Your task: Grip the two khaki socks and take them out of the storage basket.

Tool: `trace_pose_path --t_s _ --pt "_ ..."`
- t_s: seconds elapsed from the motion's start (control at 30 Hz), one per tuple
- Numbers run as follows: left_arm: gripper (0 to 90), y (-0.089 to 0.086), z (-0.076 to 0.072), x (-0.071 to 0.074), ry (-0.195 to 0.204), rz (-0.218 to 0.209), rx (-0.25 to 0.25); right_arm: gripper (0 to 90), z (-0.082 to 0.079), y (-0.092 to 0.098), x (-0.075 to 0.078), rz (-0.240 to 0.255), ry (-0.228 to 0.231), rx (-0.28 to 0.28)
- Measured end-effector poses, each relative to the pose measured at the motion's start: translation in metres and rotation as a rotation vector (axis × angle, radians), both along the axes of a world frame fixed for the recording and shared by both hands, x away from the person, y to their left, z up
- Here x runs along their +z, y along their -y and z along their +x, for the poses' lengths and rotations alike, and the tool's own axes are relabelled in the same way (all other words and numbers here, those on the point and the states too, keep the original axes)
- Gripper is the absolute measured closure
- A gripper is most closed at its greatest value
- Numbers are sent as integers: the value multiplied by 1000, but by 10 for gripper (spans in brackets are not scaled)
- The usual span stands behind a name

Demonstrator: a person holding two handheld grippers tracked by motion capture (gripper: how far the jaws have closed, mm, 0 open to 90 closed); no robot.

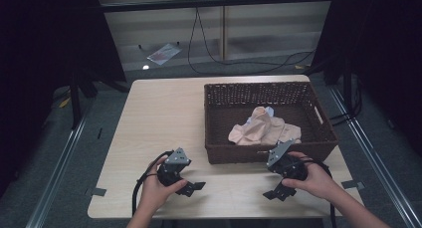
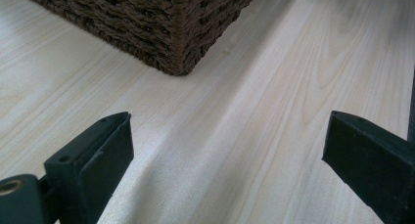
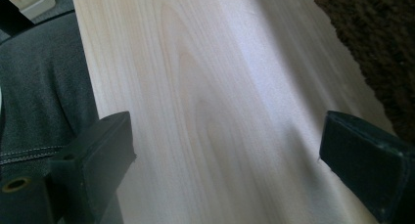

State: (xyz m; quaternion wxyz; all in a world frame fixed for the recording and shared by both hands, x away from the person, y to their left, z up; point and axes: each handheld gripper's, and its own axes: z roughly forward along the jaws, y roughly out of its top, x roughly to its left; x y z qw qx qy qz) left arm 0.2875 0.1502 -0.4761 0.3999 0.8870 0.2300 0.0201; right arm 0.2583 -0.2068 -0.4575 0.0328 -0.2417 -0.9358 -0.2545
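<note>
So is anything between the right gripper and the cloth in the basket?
Yes: the basket's near wall stands between the right gripper and the cloth. The basket's top is open.

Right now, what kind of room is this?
Probably a recording or test studio, not a home. A bare wooden table stands between dark curtains, cables trail across the floor, and a person holds a tool in each hand by a wicker basket.

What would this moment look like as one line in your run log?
left gripper: open, empty, over table | right gripper: open, empty, near front edge | cloth: crumpled inside wicker basket | contact: none
</note>
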Motion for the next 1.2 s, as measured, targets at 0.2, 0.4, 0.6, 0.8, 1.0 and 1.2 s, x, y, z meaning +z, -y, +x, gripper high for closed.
trace_pose_path --t_s 0.2,0.4,0.6,0.8,1.0,1.2 --pt "44 0 0 0 -5 -10 -5 60 4 -7 14 -29 -3 38" --pt "44 -3 1 1 -7 -15 0 61 8 -11 29 -29 -5 55" --pt "44 -3 1 1 -7 -9 -1 64 11 -16 47 -30 -2 76" --pt "44 -3 1 0 -15 -6 -7 64 16 -19 67 -40 -9 84" --pt "44 -2 1 0 -16 -3 -13 63 26 -17 85 -33 -8 73" --pt "44 -1 1 0 -19 -2 -16 61 39 -15 99 -27 12 53"
